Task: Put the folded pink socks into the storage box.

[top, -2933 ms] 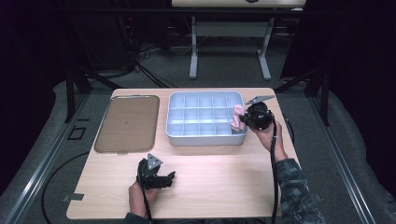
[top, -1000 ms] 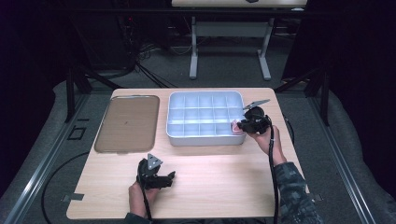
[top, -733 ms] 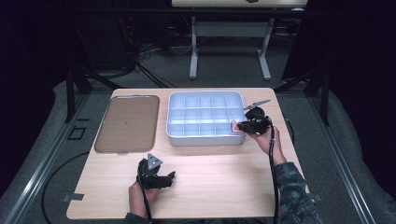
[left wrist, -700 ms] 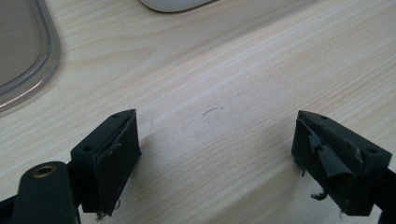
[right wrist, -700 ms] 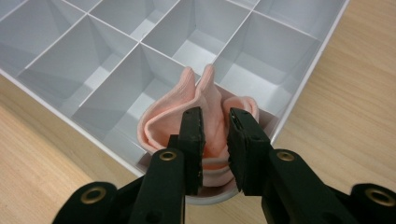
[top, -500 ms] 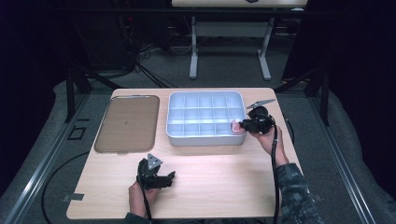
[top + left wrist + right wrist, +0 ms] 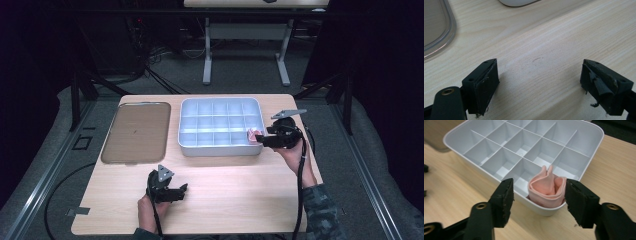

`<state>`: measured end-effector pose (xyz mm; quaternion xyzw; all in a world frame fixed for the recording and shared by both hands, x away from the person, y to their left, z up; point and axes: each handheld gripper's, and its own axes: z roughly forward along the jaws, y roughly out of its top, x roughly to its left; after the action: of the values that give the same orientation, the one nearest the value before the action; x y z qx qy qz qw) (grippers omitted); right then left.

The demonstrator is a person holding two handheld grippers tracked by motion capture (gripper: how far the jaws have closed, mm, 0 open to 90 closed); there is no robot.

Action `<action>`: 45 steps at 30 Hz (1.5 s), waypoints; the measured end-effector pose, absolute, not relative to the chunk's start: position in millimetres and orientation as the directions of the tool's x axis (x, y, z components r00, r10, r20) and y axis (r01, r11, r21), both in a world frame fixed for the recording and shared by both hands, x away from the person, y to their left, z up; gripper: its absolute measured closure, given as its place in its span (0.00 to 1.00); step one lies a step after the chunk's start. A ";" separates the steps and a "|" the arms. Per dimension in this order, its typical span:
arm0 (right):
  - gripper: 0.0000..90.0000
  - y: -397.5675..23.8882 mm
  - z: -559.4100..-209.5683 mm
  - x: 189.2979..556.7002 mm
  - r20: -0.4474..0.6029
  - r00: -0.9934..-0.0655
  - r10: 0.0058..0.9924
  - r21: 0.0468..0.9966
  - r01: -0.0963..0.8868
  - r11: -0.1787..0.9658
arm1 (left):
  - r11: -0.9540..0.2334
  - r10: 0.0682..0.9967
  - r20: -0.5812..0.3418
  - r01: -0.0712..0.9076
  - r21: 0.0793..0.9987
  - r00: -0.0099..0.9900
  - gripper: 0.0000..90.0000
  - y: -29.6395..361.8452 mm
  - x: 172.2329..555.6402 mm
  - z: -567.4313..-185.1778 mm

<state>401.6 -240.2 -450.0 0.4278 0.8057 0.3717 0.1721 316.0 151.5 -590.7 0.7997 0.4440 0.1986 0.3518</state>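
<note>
— How many things do we count on the table (image 7: 240, 185)?

— We count one white tray (image 7: 221, 126) with compartments, one flat brown lid (image 7: 136, 131) to its left, one rolled pink cloth (image 7: 547, 189), and two grippers. The tray has three rows of five, so fifteen compartments.

— Where do we see the cloth?

— It stands in the corner compartment of the near row, at the tray's right end, close to the right gripper (image 7: 261, 139). In the right gripper view its top rises a little above the tray's rim. The other fourteen compartments look empty to us.

— How do the jaws of the right gripper stand?

— Wide apart. In its own view the cloth is between the two jaws, but with a gap on the left side; on the right side the jaw is very near and we cannot tell if it touches. It grips nothing.

— And the left gripper (image 7: 181, 190)?

— Also wide, with only bare wood between its jaws. It is near the front edge of the table, held by the left hand (image 7: 149, 212), well apart from the tray and the lid.

— What room do we have for moving?

— The front half of the table is free wood. The tray's near wall lies around the middle of the table; the lid lies just beside the tray, not touching it, close to the left edge. The right hand (image 7: 294, 152) is between the tray and the right edge, where the strip of wood is narrow.
</note>
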 end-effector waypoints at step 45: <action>0.00 -299.3 -574.2 299.5 0.026 -0.477 0.878 0.706 0.631 0.322 | -0.358 0.849 0.004 0.570 0.740 0.529 0.17 151.2 315.9 -590.7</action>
<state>299.5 -299.3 -574.2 0.4767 0.7916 0.3346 0.1850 315.9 151.2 -590.7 0.8000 0.4434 0.1977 0.3527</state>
